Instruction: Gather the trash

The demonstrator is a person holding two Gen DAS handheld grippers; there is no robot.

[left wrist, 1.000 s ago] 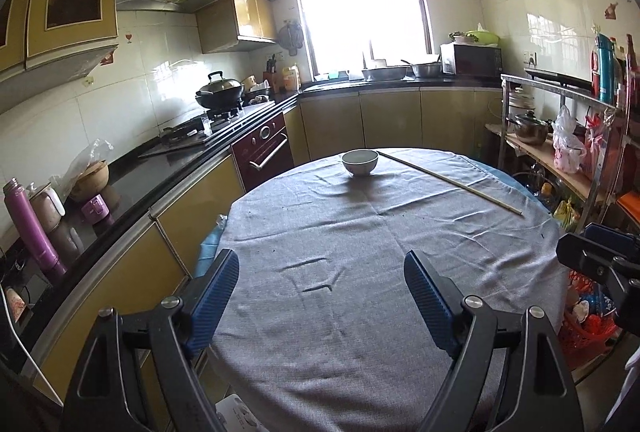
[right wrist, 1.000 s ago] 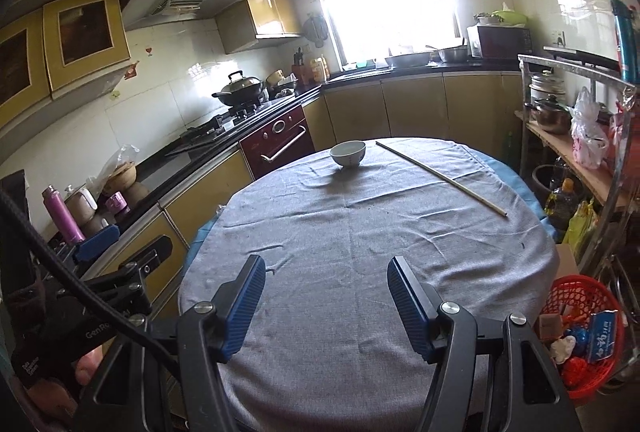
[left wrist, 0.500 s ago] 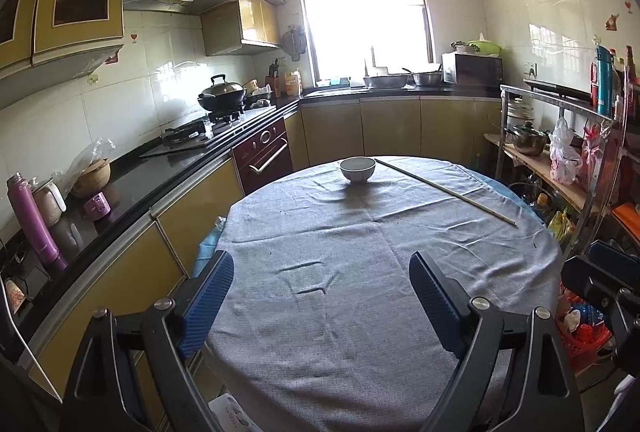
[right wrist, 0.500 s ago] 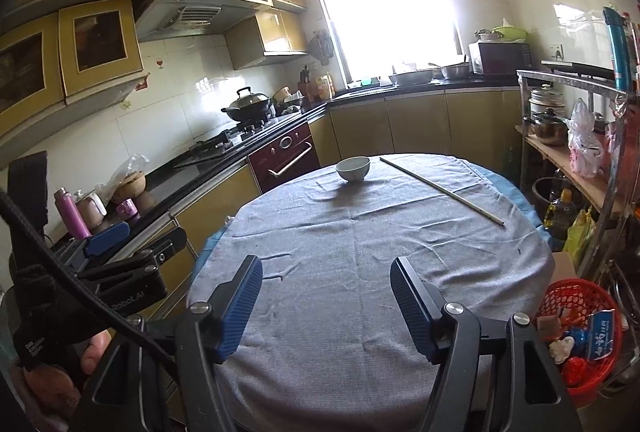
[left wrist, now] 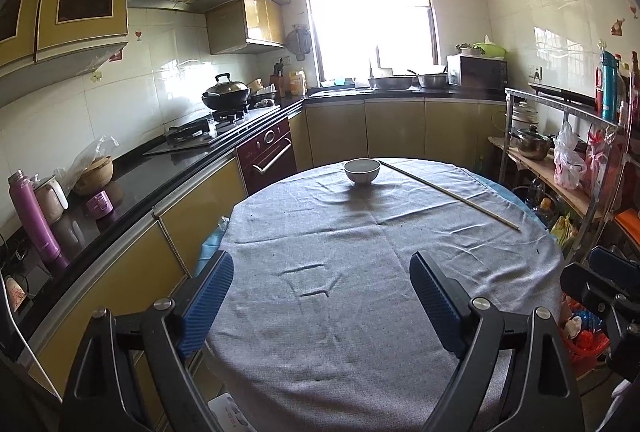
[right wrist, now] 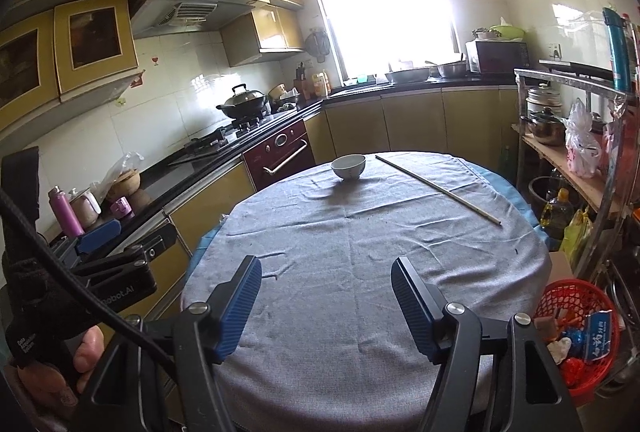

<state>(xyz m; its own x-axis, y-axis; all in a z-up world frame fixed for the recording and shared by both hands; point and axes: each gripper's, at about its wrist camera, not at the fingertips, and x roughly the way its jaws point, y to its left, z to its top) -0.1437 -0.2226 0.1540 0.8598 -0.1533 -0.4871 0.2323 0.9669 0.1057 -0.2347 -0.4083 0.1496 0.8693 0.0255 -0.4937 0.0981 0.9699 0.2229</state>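
A red mesh basket holding several wrappers stands on the floor at the table's right; part of it shows in the left wrist view. My left gripper is open and empty above the near edge of the round table. My right gripper is open and empty above the same near edge. The table's grey cloth carries only a white bowl and a long thin stick at the far side. Small dark specks dot the cloth.
A black counter with a purple flask, cups and a stove runs along the left. A metal shelf rack with pots and bags stands at the right. The left gripper's body shows at the right wrist view's left.
Both grippers have risen and drawn back a little from the table; the jaws stay open and empty. Nothing on the table has moved.
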